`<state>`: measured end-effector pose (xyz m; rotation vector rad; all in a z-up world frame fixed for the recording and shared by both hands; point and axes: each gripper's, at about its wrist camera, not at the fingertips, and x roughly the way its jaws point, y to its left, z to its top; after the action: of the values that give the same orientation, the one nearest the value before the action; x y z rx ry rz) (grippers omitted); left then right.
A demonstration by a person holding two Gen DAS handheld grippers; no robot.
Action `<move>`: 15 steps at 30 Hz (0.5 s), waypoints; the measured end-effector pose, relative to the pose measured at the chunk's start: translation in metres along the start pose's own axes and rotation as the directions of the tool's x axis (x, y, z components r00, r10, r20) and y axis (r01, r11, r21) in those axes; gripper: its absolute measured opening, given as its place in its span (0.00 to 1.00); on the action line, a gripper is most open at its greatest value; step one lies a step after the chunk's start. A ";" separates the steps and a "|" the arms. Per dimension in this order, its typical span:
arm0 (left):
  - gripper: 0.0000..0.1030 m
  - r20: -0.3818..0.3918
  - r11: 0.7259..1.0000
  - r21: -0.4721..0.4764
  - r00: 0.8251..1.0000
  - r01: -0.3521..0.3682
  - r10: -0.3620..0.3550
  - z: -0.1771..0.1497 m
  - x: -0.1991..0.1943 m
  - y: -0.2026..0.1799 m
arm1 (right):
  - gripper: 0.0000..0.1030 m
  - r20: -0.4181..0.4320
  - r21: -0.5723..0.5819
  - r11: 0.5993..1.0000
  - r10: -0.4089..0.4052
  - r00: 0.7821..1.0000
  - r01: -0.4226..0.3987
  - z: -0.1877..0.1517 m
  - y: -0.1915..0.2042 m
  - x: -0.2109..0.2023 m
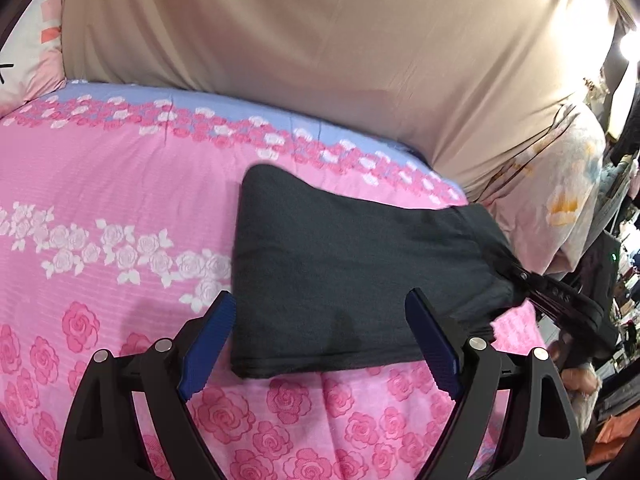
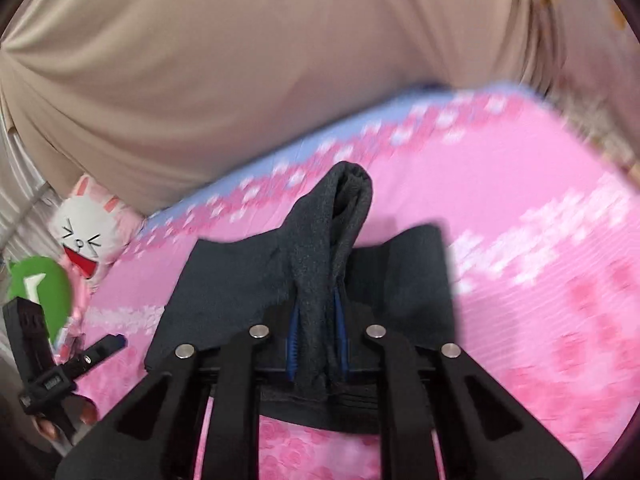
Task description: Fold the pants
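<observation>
The right hand-held gripper point(image 2: 316, 336) pinches a fold of the dark pants point(image 1: 340, 264). The left hand-held gripper point(image 1: 320, 336) is spread wide above the pants on the bed point(image 1: 100, 184).

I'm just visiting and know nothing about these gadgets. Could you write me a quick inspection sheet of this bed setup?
Surface: pink rose-print bedspread.
Job's things: dark pants, folded flat, one edge lifted.
Clutter: cartoon pillow, green plush at bed's edge.
Grippers: left gripper open, empty, over the pants; right gripper shut on a bunched fold of pants.
Cables: nothing seen.
Surroundings: beige curtain behind; cluttered shelves beside.
</observation>
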<state>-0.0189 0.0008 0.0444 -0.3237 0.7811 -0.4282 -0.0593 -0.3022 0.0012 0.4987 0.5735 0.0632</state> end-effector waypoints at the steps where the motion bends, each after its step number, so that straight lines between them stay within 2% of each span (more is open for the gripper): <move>1: 0.84 -0.005 1.000 -0.008 1.000 0.009 -0.009 0.001 0.002 0.002 | 0.14 -0.027 0.005 0.999 -0.031 0.999 0.031 -0.005 -0.009 0.005; 3: 0.84 -0.026 0.999 -0.027 0.999 0.021 -0.021 0.002 0.012 0.005 | 0.18 -0.140 0.049 0.995 -0.075 0.987 0.082 -0.023 -0.034 0.034; 4: 0.84 -0.051 0.999 -0.043 0.998 0.018 -0.020 0.003 0.022 0.008 | 0.28 -0.147 0.081 0.993 -0.074 0.986 0.086 -0.029 -0.043 0.039; 6: 0.84 -0.094 0.997 -0.074 0.995 0.012 -0.019 0.005 0.040 0.014 | 0.29 -0.107 0.150 0.988 -0.022 0.994 0.038 -0.033 -0.051 0.031; 8: 0.84 -0.115 0.993 -0.119 0.993 -0.002 -0.012 0.009 0.051 0.022 | 0.41 -0.074 0.181 0.983 -0.021 0.997 0.035 -0.030 -0.053 0.023; 9: 0.84 -0.123 0.989 -0.148 0.992 0.002 -0.021 0.011 0.056 0.027 | 0.54 -0.059 0.186 0.982 -0.031 0.998 0.042 -0.027 -0.055 0.021; 10: 0.84 -0.134 0.982 -0.189 0.990 0.009 -0.034 0.014 0.062 0.034 | 0.61 -0.062 0.184 0.982 -0.038 0.997 0.048 -0.025 -0.056 0.021; 11: 0.84 -0.149 0.974 -0.225 0.988 0.012 -0.047 0.015 0.068 0.039 | 0.62 -0.070 0.185 0.981 -0.042 0.997 0.054 -0.023 -0.057 0.024; 13: 0.84 -0.194 0.957 -0.289 0.978 0.022 -0.081 0.015 0.084 0.050 | 0.72 -0.098 0.202 0.979 -0.018 0.995 0.038 -0.023 -0.060 0.032; 14: 0.84 -0.172 0.959 -0.281 0.982 0.030 -0.081 0.016 0.084 0.048 | 0.73 -0.114 0.219 0.975 0.009 0.993 0.017 -0.023 -0.062 0.040; 15: 0.58 -0.196 0.967 -0.252 0.976 0.047 -0.099 0.017 0.089 0.043 | 0.72 -0.150 0.235 0.972 0.035 0.988 0.001 -0.024 -0.063 0.050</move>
<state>0.0604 -0.0024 -0.0167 -0.5473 1.0320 -0.4401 -0.0355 -0.3377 -0.0712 0.7339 0.7321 0.0507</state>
